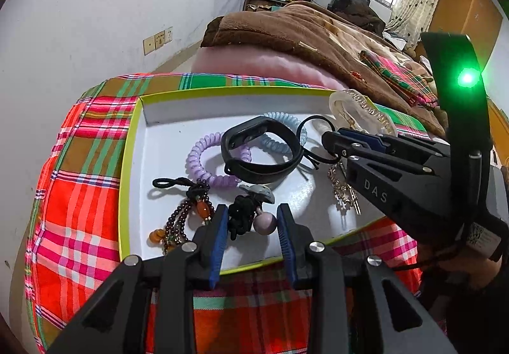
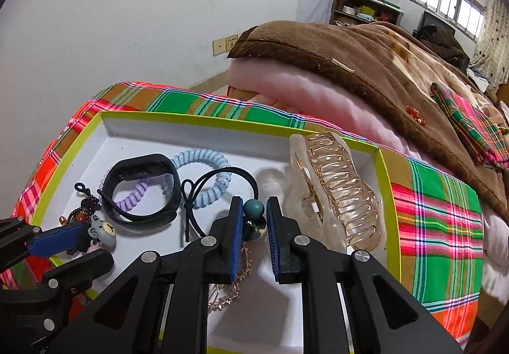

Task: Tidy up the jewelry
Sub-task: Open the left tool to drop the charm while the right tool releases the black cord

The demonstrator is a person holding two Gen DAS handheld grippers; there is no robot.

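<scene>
White tray (image 2: 203, 131) with yellow-green rim set on plaid cloth (image 2: 439, 201), far-left corner bare, jewelry crowded inside: black band (image 2: 140, 188), blue coil (image 2: 206, 176), clear claw clip (image 2: 337, 182) at right wall, left gripper (image 1: 253, 220) parted around black knotted charm (image 1: 241, 214), right gripper (image 2: 253, 214) narrowly parted beside teal bead (image 2: 253, 208), grip cannot be told.

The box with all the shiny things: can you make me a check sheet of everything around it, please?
Surface: white box with a yellow-green rim, on a plaid cloth.
Job's things: black band, purple coil tie, blue coil tie, clear claw clip, bead string, bear charm, gold chain, all in the box.
Clutter: brown blanket on pink bedding behind the box.
Grippers: left gripper around a black knotted charm with a mauve ball; right gripper around a teal ball; contact unclear on both.
Cables: nothing seen.
Surroundings: white wall, shelf, window.
</scene>
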